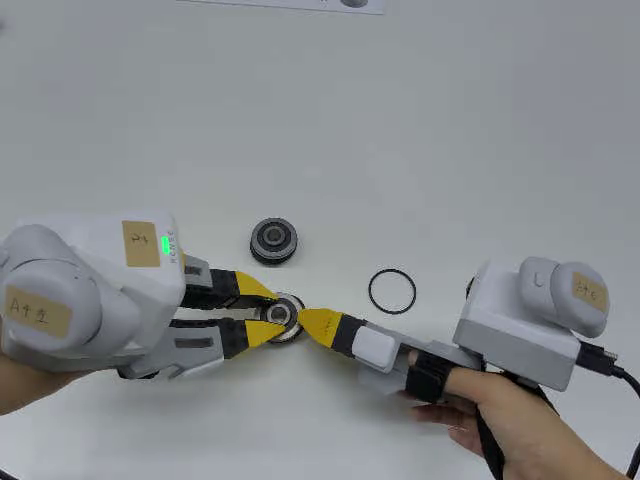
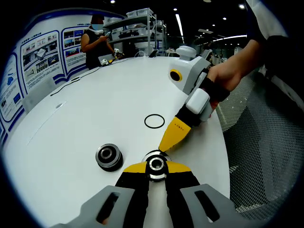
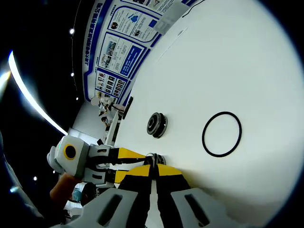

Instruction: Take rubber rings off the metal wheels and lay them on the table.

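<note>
Two metal wheels on the table [image 1: 450,150]: the left gripper [image 1: 266,312] is pinching the near wheel [image 1: 286,314], and the right gripper [image 1: 310,321], jaws pressed together, touches its rim. The second wheel [image 1: 273,240] sits just behind the near wheel. A loose rubber ring [image 1: 392,291] lies flat off to its right.

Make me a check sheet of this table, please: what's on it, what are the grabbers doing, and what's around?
Surface: white table, looks clean.
Job's things: wheel clamped in a gripper; second wheel lying free; ring flat on the table.
Clutter: sheet at the far edge.
Grippers: left gripper shut on the wheel; right gripper shut, tips at that wheel's rim; whether they pinch rubber cannot be told.
Cables: black cable from the right gripper.
Surroundings: posters, shelves, a person far off.
</note>
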The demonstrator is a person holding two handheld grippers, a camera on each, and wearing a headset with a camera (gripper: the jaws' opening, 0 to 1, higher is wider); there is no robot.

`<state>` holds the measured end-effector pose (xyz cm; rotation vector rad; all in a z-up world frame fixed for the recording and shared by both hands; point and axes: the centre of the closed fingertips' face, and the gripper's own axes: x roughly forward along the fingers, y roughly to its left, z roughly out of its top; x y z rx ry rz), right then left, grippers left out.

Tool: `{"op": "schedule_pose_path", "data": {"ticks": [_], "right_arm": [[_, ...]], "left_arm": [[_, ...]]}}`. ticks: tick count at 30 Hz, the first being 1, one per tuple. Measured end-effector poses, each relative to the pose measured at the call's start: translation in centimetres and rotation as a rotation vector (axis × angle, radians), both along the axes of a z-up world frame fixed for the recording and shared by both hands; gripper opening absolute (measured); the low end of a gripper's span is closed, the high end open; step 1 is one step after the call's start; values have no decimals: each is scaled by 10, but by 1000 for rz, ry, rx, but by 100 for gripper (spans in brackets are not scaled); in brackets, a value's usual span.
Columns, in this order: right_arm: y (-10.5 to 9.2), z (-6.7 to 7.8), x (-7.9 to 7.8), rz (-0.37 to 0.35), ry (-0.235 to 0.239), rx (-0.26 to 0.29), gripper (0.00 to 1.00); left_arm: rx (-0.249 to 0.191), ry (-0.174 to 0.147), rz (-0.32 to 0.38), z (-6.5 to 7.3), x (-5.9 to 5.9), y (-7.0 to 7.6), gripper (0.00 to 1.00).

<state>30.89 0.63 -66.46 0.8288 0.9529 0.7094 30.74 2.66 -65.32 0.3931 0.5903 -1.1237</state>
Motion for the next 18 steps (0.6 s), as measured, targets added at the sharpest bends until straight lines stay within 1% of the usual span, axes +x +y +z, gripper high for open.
{"op": "schedule_pose_path", "data": {"ticks": [2,5,7,10,11,13,14,16,17,18], "right_arm": [[1,1,0,-1,7,13,3],[1,1,1,2,-3,-4,2],[1,3,0,-1,1,-7,2],[2,6,0,5,-10,-21,2],[3,7,0,10,-16,-28,1],[4,7,0,32,-40,-61,1],[5,7,0,48,-60,-84,1],[6,8,0,65,-79,-108,1],[6,8,0,79,-98,-125,1],[7,8,0,81,-100,-128,1]], "left_arm": [[0,0,-1,0,0,0,12],[2,0,-1,0,0,0,12],[2,2,2,0,0,0,12],[3,2,4,0,0,0,12],[2,3,5,0,0,0,12],[-3,2,6,0,0,0,12],[-5,1,5,0,0,0,12],[-5,1,5,0,0,0,12],[-5,0,3,0,0,0,12],[-5,0,2,0,-1,0,12]]}}
